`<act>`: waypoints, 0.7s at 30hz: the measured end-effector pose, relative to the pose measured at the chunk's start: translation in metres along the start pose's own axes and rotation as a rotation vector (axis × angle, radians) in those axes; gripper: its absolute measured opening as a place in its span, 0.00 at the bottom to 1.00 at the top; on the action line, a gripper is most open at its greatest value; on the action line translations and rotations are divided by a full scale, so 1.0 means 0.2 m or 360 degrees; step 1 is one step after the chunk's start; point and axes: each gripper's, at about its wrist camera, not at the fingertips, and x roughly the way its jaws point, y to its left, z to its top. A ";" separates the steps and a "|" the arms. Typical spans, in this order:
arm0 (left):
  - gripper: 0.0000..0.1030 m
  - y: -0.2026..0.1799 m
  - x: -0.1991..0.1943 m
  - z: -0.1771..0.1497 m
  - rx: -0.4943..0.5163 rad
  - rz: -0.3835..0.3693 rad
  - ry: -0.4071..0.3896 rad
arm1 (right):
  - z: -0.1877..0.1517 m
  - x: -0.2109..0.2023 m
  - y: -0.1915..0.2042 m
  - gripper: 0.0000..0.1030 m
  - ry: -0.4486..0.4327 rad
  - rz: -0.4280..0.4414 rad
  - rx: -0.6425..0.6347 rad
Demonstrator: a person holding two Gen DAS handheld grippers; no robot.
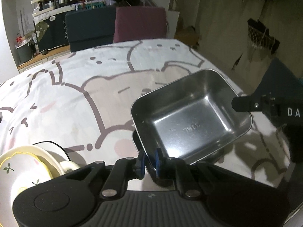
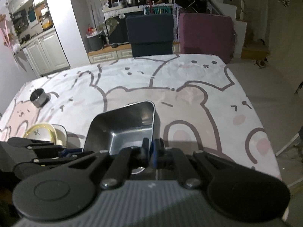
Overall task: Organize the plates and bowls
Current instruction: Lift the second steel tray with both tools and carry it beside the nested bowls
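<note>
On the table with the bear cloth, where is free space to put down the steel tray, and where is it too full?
Free: the wide middle and far part of the bear tablecloth, from the steel tray back to the two chairs, and the right side up to the table edge. Crowded: the near left corner, where the floral plates are stacked, with a small metal cup farther back on the left.

Table [image 2: 208, 79] under a bear-print cloth [image 2: 189, 104], bearing a steel cup [image 2: 38, 97] and stacked floral dishes [image 1: 24, 162].

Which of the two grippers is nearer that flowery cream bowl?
Left. The left gripper, clamped on the steel tray, sits right beside the cream bowl; the right gripper holds the tray's farther side.
</note>
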 end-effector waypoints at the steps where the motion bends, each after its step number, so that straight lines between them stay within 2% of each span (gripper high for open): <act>1: 0.12 -0.01 0.01 0.00 0.0008 0.0002 0.0015 | 0.00 0.00 0.00 0.05 0.0010 -0.0006 -0.0008; 7: 0.15 -0.02 0.06 -0.02 0.0043 0.0020 0.0086 | 0.00 0.02 0.02 0.05 0.0049 -0.0021 -0.0052; 21: 0.15 -0.02 0.10 -0.05 0.0081 0.0070 0.0154 | -0.01 0.08 0.04 0.04 0.0140 -0.0025 -0.0105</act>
